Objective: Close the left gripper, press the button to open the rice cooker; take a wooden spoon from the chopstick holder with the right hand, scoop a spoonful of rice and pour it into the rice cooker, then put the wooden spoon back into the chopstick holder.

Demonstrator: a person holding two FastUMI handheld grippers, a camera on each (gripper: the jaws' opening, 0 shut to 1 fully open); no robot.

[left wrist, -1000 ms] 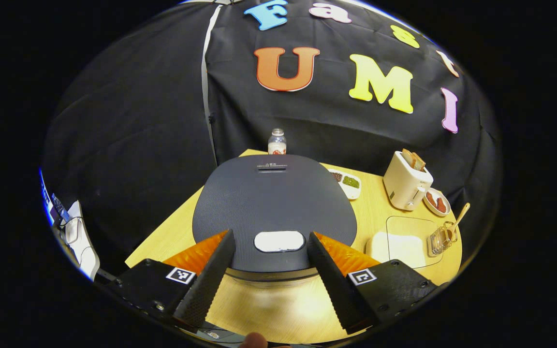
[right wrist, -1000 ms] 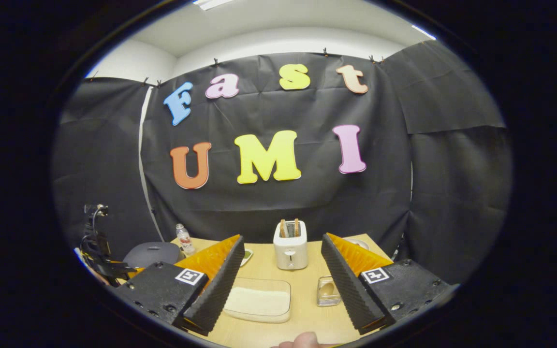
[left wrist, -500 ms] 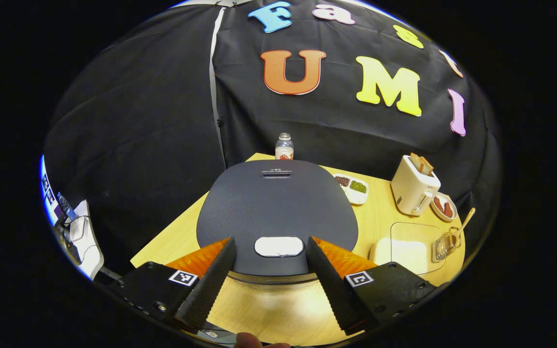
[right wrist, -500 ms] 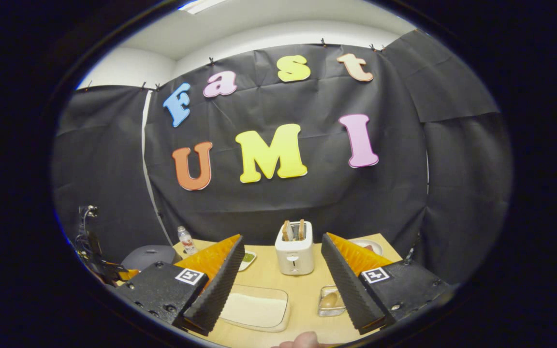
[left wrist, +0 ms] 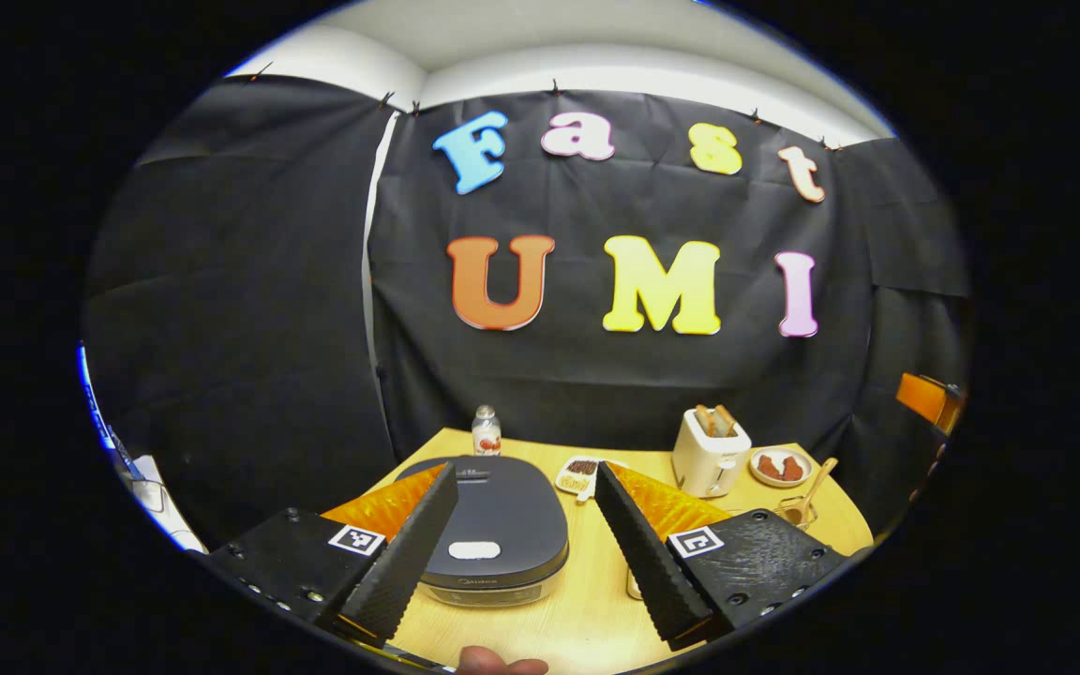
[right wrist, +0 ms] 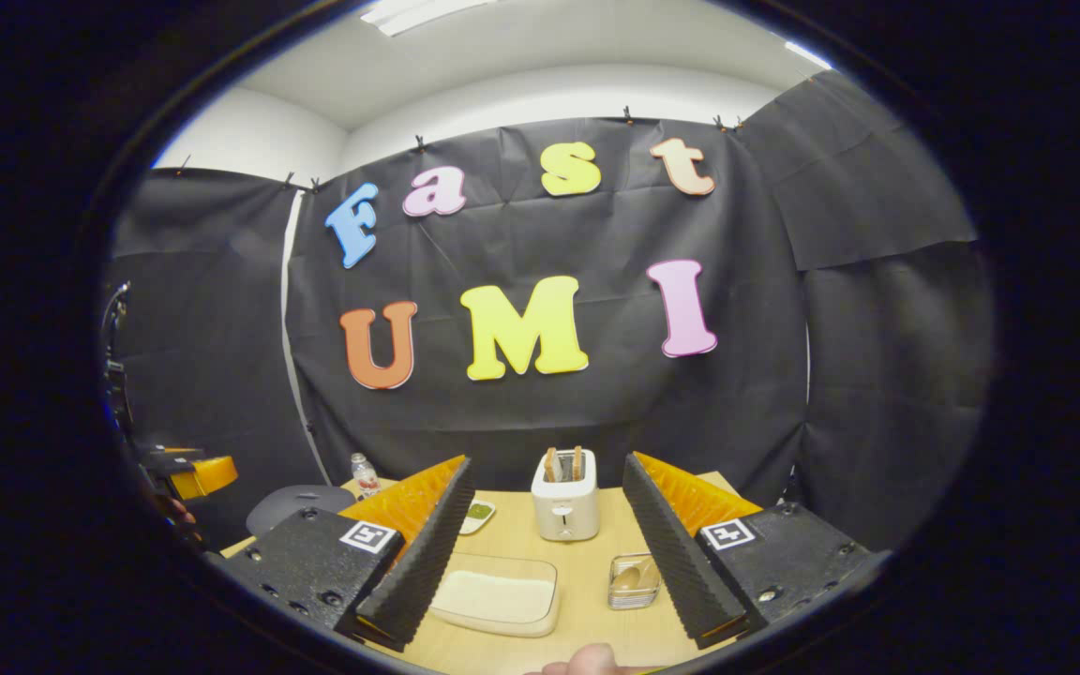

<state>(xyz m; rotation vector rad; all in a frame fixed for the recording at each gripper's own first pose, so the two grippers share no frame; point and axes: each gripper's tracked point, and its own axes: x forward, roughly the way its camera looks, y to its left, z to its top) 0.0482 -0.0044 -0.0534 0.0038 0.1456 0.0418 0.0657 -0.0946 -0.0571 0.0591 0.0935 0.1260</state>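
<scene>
Left tool drawn back, raised, spread before rice cooker

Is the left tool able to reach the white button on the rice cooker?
Probably yes: the left tool hangs open above the closed rice cooker, the white button lies between its fingers, and nothing covers it. It would need closing first.

Nothing legible that I can make out, faint marks on the rice cooker front too small, square coded tags on my left gripper carry no letters
</scene>
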